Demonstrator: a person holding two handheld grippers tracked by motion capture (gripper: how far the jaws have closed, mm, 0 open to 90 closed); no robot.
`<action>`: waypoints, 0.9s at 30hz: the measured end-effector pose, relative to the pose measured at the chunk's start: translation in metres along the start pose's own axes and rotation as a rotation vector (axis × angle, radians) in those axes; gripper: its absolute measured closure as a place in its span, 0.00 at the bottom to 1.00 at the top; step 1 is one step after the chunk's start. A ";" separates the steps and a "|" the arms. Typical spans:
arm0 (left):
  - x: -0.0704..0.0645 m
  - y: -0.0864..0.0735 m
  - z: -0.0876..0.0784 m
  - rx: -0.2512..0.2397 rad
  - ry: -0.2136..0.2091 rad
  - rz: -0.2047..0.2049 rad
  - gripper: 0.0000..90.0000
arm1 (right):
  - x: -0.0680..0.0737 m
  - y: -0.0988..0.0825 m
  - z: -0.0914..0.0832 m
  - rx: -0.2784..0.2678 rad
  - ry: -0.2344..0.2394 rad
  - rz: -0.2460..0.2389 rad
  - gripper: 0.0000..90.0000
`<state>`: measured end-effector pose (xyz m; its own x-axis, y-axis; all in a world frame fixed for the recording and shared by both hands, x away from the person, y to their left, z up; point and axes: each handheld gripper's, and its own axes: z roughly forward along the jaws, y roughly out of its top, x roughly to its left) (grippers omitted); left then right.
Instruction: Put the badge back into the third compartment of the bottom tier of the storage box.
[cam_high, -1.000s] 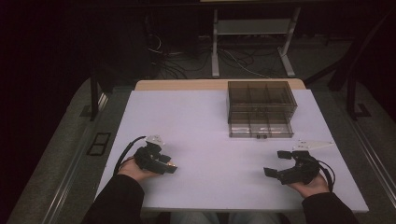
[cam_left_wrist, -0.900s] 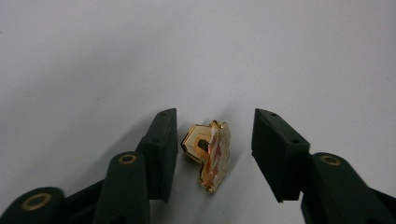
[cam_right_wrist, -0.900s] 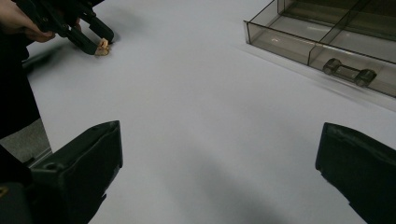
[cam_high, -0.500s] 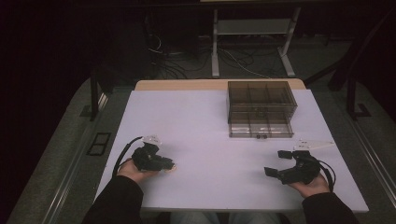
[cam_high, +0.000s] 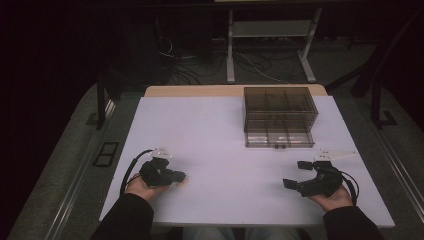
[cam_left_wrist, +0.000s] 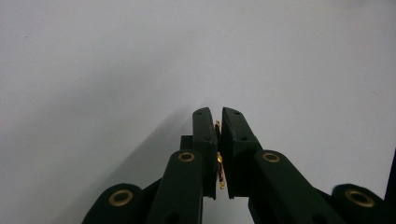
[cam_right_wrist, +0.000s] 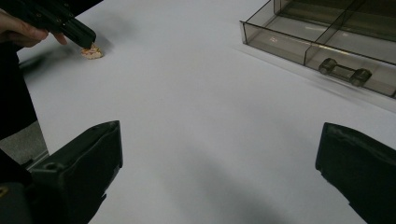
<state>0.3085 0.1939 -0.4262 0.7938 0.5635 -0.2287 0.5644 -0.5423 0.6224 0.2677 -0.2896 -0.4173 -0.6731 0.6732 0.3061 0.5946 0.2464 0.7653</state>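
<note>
Since the earlier frame your left gripper (cam_high: 176, 177) has closed its jaws; it sits near the desk's (cam_high: 220, 130) front left corner. The jaws have clamped a small gold piece (cam_left_wrist: 218, 158), seen edge-on between the pads in the left gripper view. In the right gripper view the same piece (cam_right_wrist: 92, 52) touches the desk under the left tips, so it is gripped but not lifted. Your right gripper (cam_high: 298, 175) rests near the front right corner, jaws wide apart and empty. The drawer box (cam_high: 279, 116) stands by the far right edge, its lower drawer pulled out toward you.

Keep the pads pressed firmly. Lift straight up before moving across; the piece is thin and could likely slip or twist if dragged.
</note>
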 end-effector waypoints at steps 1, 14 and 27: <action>0.000 0.000 0.000 0.002 -0.001 0.000 0.93 | 0.000 0.000 0.000 0.000 0.000 0.000 0.00; -0.005 0.008 -0.002 -0.004 -0.011 0.028 0.93 | -0.001 0.000 0.001 -0.001 0.003 -0.001 0.00; -0.007 0.026 -0.012 -0.046 -0.004 0.063 0.93 | -0.002 0.000 0.000 -0.001 0.000 -0.003 0.00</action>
<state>0.3144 0.1833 -0.3989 0.8283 0.5266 -0.1915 0.5025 -0.5469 0.6696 0.2691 -0.2913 -0.4183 -0.6751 0.6724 0.3035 0.5917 0.2478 0.7671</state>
